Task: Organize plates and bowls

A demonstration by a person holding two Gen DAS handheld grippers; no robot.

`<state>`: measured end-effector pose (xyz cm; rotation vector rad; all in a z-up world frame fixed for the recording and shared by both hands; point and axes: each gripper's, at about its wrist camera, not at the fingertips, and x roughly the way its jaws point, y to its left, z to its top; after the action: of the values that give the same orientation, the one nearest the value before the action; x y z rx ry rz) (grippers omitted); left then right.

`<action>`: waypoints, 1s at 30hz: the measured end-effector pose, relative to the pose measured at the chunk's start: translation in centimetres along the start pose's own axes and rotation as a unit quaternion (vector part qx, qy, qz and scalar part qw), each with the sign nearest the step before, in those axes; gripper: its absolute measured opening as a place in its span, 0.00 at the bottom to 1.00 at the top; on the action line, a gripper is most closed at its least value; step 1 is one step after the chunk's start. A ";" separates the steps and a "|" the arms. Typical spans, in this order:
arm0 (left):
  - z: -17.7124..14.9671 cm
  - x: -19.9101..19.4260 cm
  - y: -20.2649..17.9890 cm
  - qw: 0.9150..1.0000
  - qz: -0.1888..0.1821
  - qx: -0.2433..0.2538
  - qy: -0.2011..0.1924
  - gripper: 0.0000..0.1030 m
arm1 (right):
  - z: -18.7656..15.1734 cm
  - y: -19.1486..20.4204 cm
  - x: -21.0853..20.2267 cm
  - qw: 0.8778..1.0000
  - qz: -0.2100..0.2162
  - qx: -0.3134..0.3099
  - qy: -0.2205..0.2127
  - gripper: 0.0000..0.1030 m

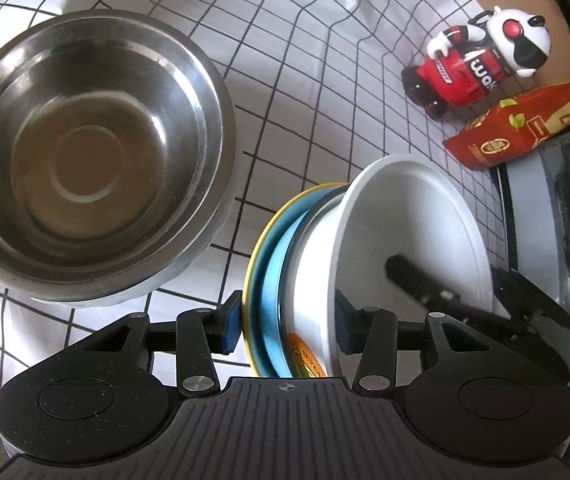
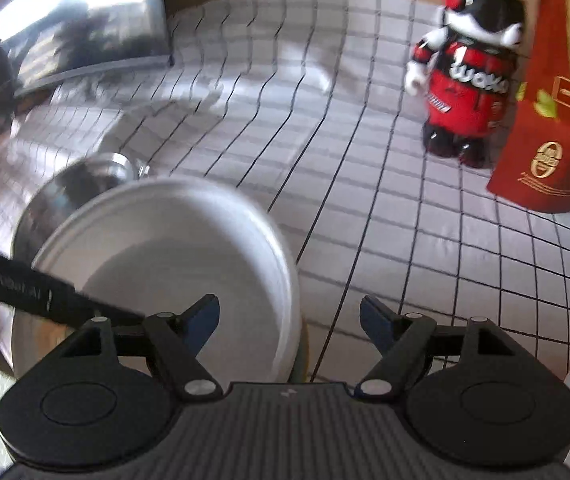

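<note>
Blue pads of the left gripper (image 1: 287,326) sit on either side of a stack held on edge: a white bowl (image 1: 405,240) nested against a blue plate (image 1: 275,276) and a yellow-rimmed plate (image 1: 253,264). One pad presses the yellow rim on the left, the other rests against the white bowl's outer wall, so this gripper is clenched on the whole stack, its jaws standing fairly wide because the stack is thick.

Up and to the left of it, a steel bowl (image 1: 89,152) rests upright on the checked cloth that covers the surface (image 1: 305,80). A toy figure (image 1: 481,64) and a red carton (image 1: 525,128) stand well apart at the far right.

Judging by the task, the step in hand is to set the tilted stack down flat or join it to the steel bowl. Doing it well means keeping the squeeze even, since the three pieces could slide apart, and turning the stack level before lowering it.

From the right wrist view, the right gripper (image 2: 289,320) is released; nothing lies between its pads. Its left finger hangs over the white bowl's rim, the other over bare cloth. It could support the bowl's open side while the stack is tipped down.
</note>
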<state>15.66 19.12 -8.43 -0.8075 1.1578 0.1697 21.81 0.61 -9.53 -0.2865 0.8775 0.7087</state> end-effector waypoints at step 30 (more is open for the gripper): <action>-0.9 0.4 -0.4 0.997 -0.016 0.068 -0.025 0.52 | -1.0 -3.5 3.6 0.964 0.154 0.157 0.147 0.55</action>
<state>15.38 18.09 -8.76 -0.6970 1.0959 0.0834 25.16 -0.85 -13.12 0.0328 1.3202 0.8121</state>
